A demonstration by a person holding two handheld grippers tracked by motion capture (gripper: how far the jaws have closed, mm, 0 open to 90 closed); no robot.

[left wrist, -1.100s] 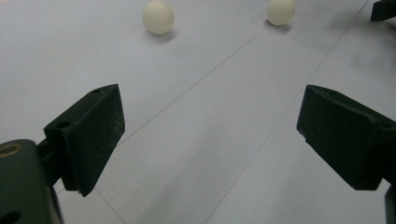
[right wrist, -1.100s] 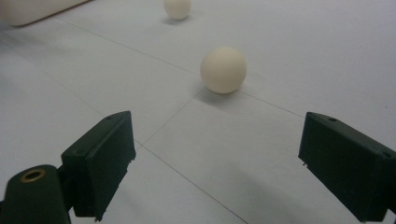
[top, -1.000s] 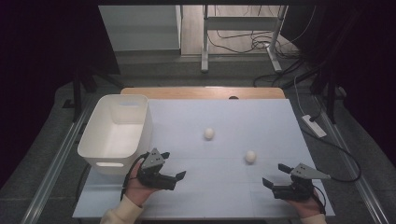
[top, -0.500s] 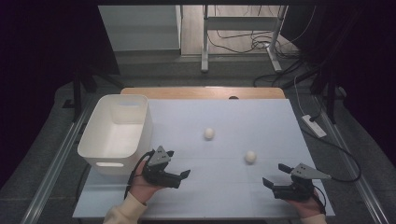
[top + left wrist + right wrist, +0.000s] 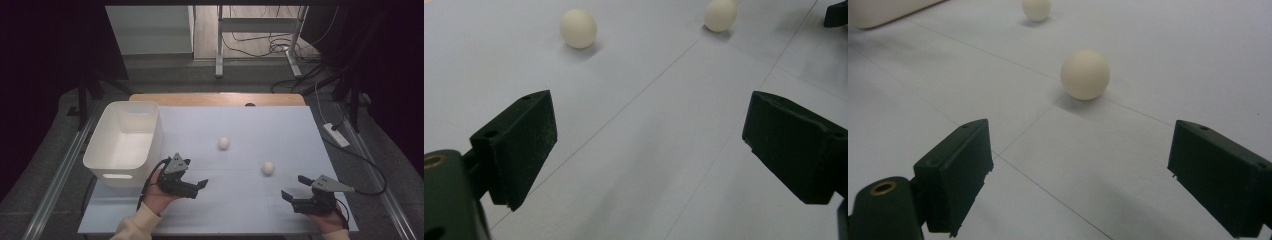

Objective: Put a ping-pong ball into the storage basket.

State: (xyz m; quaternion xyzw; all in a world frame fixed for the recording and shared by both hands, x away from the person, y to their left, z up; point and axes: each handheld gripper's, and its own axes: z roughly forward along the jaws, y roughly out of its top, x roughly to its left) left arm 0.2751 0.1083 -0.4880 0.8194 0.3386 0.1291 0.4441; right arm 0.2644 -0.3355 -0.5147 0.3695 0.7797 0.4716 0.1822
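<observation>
- Balls first: two cream balls lie loose on the pale counter (image 5: pixel 280 125), both to the right of the white bin (image 5: pixel 125 142); the near ball (image 5: pixel 268 168) sits farther from the bin than the far ball (image 5: pixel 224 143), and neither touches anything.
- My left claw (image 5: pixel 199 186) hovers just off the bin's front right corner, jaws spread wide and empty, with both balls ahead of it in the left gripper view.
- My right claw (image 5: pixel 290 197) hangs well to the right of the bin, jaws likewise spread and holding nothing; in the right gripper view the near ball (image 5: pixel 1085 74) lies a little ahead of the gap between them.
- Risk, as I judge it: a round ball on a smooth sheet will roll at the lightest nudge, so one jaw arriving before the other could knock it away from the bin or off the counter's edge.
- Second risk: closing off-centre could squeeze the ball out of the pads.
- Third: a hurried drop could strike the bin's rim and bounce out.
</observation>
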